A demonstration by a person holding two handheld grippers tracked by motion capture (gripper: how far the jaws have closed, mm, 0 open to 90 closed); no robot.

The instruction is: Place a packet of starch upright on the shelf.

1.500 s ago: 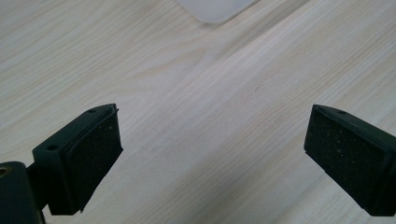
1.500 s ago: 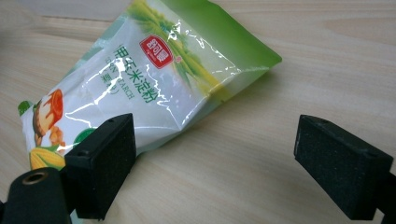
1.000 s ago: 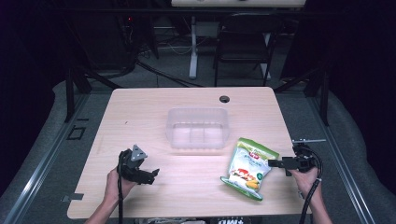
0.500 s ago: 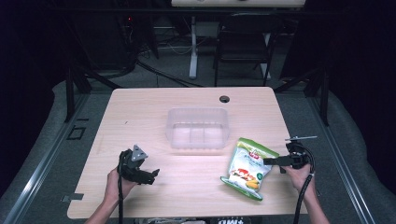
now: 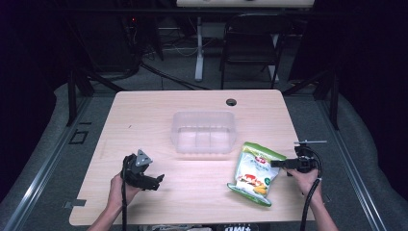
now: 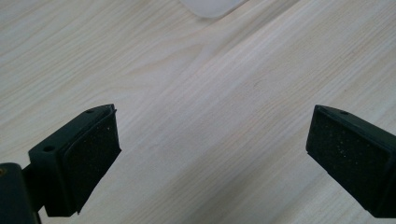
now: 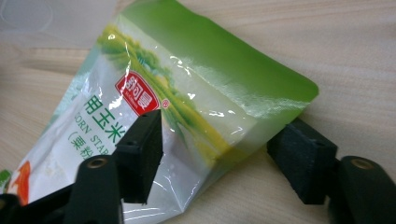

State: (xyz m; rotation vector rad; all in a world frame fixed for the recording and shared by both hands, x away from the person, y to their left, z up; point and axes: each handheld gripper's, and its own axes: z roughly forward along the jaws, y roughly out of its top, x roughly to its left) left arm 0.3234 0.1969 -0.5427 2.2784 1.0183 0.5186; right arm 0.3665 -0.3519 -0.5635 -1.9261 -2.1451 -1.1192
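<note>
The green pouch [image 5: 255, 174] lies flat on the worktop [image 5: 144, 125], just right of and nearer you than the clear tub [image 5: 204, 132]. Your right gripper [image 7: 219, 158] straddles its near upper corner, jaws apart. Your left gripper [image 5: 144, 177], jaws apart, sits well left of the tub.

- One green snack bag [image 5: 255, 173], lower right of the frame
- One clear plastic bin [image 5: 204, 132], centre
- Two grippers: left gripper [image 5: 153, 182], right gripper [image 5: 279, 164]
- One table [image 5: 144, 115]

Clear tub [image 6: 212, 6] cut by top edge; pouch [image 7: 154, 112] lower end cropped.
</note>
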